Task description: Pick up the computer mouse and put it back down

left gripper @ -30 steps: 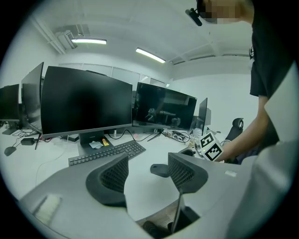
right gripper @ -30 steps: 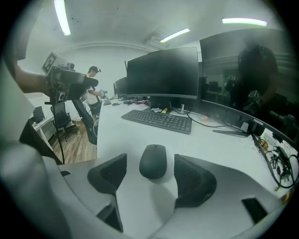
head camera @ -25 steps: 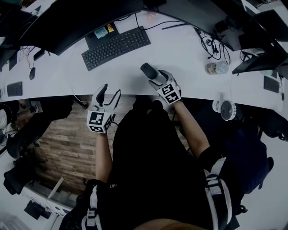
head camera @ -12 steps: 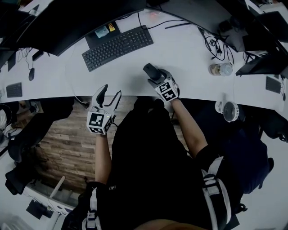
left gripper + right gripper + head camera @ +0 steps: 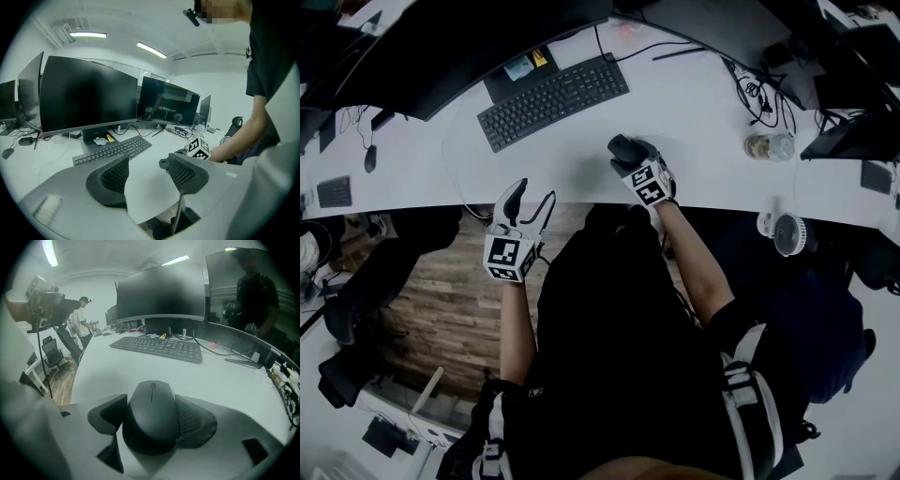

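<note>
Mouse point(image 5: 151, 414) is pinched between the right gripper's point(image 5: 628, 157) pads, low over the desk point(image 5: 712, 122) near its front edge; long axis runs away from the person, nose toward the keyboard point(image 5: 553, 98); right gripper tilts down; left gripper point(image 5: 149, 176) hangs off the edge, jaws spread, empty.

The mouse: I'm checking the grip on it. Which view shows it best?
The right gripper view. There the mouse fills the centre, with its top and wheel plain and a jaw against each side. The head view shows it only as a small dark shape from above, and the left gripper view doesn't show it clearly.
</note>
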A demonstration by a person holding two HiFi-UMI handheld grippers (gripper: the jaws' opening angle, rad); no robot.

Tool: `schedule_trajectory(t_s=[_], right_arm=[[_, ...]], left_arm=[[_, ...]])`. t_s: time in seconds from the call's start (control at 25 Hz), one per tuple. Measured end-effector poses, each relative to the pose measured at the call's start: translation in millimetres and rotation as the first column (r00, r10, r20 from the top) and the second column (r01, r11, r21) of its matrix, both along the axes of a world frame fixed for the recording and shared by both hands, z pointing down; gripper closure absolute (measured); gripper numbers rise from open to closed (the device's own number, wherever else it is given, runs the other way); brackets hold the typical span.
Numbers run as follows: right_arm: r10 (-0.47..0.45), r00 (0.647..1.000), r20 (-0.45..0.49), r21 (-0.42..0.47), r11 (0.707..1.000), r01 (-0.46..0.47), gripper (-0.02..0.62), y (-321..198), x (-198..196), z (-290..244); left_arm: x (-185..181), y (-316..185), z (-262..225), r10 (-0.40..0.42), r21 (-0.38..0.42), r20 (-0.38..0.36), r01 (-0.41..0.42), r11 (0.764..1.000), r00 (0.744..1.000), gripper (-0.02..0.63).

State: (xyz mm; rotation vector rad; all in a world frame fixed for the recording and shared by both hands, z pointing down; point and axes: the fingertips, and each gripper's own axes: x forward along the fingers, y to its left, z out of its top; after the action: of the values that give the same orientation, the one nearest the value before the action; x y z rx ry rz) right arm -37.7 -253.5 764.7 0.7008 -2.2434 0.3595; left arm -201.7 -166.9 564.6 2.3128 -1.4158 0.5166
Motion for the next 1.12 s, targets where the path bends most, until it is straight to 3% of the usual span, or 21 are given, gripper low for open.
schedule_trajectory(t_s=[0.72, 1.12], right_arm=[[0.025, 1.000, 0.002, -0.004, 1.000, -0.025, 0.302, -8.1, 1.1, -2.6], [0.006, 1.000, 0.029, -0.004, 1.000, -0.006, 0.303, -11.0, 9.1, -25.7]], left_arm=[[0.5, -22.1, 3.9, 0.106, 0.001, -0.012, -0.106, 0.994, 0.994, 0.344], [9.8, -25.9, -2.9, 0.083, 0.017, -0.017, -0.083, 0.996, 0.996, 0.344]])
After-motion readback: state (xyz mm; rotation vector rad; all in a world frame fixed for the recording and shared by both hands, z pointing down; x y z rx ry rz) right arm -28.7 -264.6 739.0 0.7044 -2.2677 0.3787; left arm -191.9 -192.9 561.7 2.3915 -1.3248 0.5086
